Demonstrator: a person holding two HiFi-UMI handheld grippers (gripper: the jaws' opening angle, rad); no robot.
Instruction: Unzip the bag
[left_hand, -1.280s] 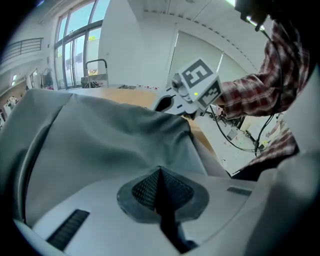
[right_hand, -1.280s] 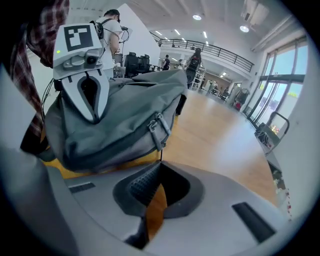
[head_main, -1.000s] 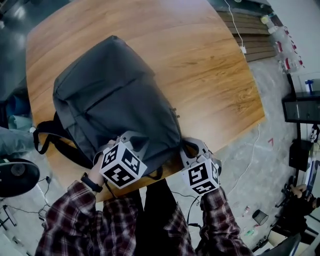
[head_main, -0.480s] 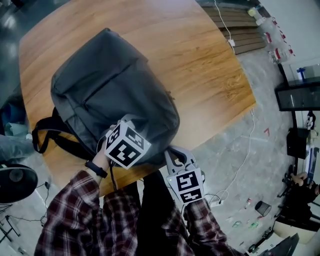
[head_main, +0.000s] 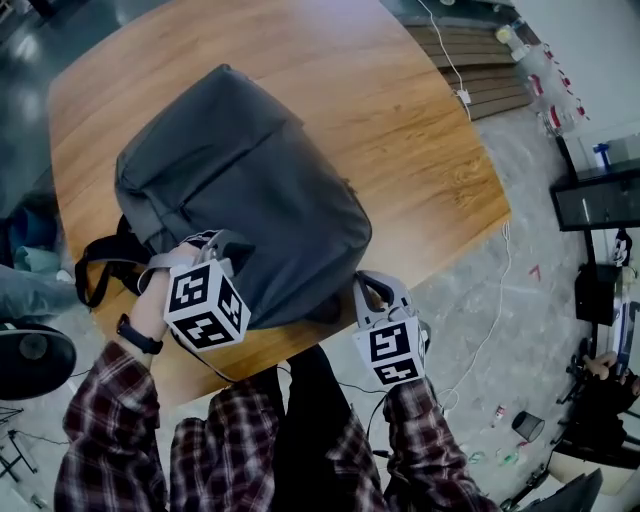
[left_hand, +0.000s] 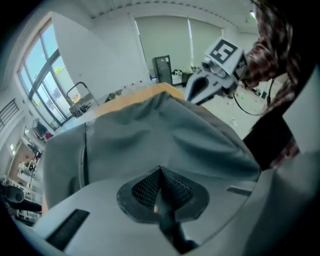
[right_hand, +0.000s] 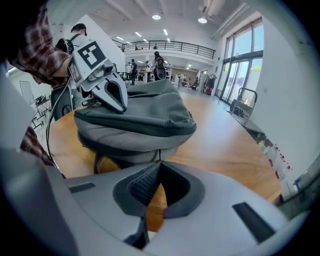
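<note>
Jaws on both grippers are closed tip to tip, and neither gripper view shows anything pinched between them. The left gripper (head_main: 222, 240) presses against the grey bag (head_main: 250, 160) on its near-left side. The right gripper (head_main: 372, 288) sits at the bag's near-right corner. The bag lies toward the wooden table's (head_main: 420, 130) near-left edge.

We see the bag (head_main: 250, 180) in matt, finely woven cloth, the table (head_main: 420, 140) in smooth, glossy grained wood, the sleeve (head_main: 110, 430) in checked cloth.
</note>
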